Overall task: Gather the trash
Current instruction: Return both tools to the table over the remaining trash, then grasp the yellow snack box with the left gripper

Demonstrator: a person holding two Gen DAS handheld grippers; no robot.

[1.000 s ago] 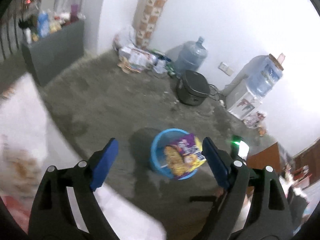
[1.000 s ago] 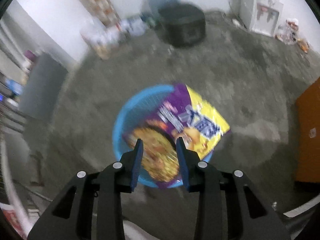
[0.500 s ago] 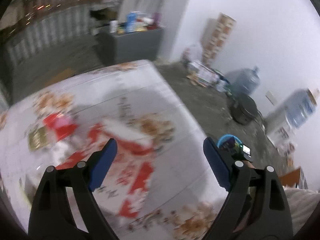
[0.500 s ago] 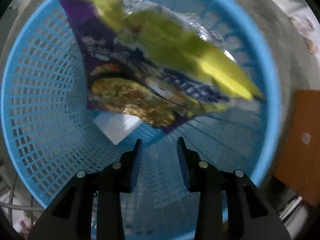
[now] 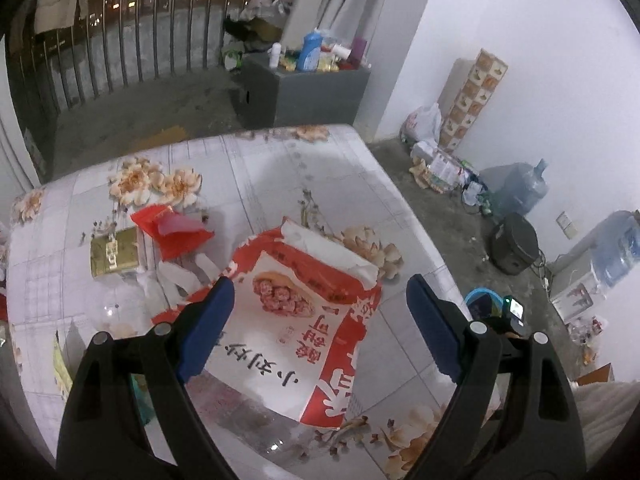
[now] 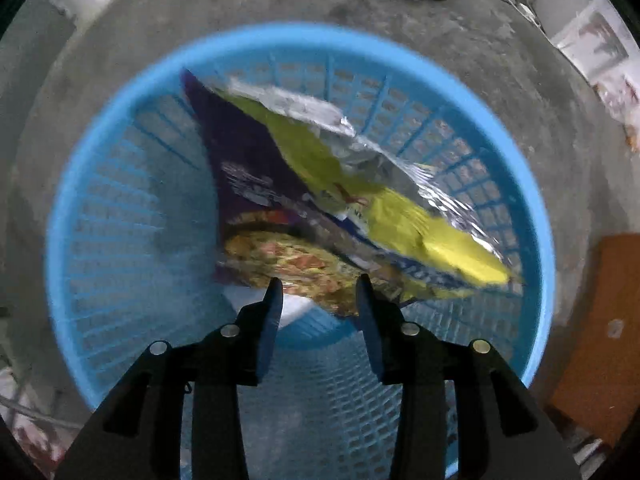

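Left wrist view shows the left gripper (image 5: 316, 320) with its blue pads spread wide and nothing between them, poised over a table (image 5: 280, 168) covered in a flower-printed cloth. Directly ahead, at the centre of the view, lies a large red and white food bag (image 5: 296, 320), flat on the cloth. Toward ten o'clock sits a crumpled red wrapper (image 5: 174, 232), and just beside it toward nine o'clock a gold packet (image 5: 114, 252). Clear plastic scraps (image 5: 180, 276) lie between the red wrapper and the big bag. Off the table edge toward three o'clock, on the concrete floor, part of the blue basket (image 5: 478, 300) shows behind the right-hand finger. Farther off toward two o'clock stand a dark round appliance (image 5: 514, 244) and a water jug (image 5: 520, 188). Right wrist view looks straight down into the blue basket (image 6: 120, 220), which fills most of the picture. The right gripper (image 6: 318, 300) is at six o'clock, its fingers narrowly parted and gripping nothing. A purple and yellow snack bag (image 6: 304, 200), blurred, lies loose inside the basket, reaching from eleven o'clock to four o'clock, its lower edge just beyond the fingertips. A white scrap (image 6: 296, 312) shows on the basket bottom between the pads.
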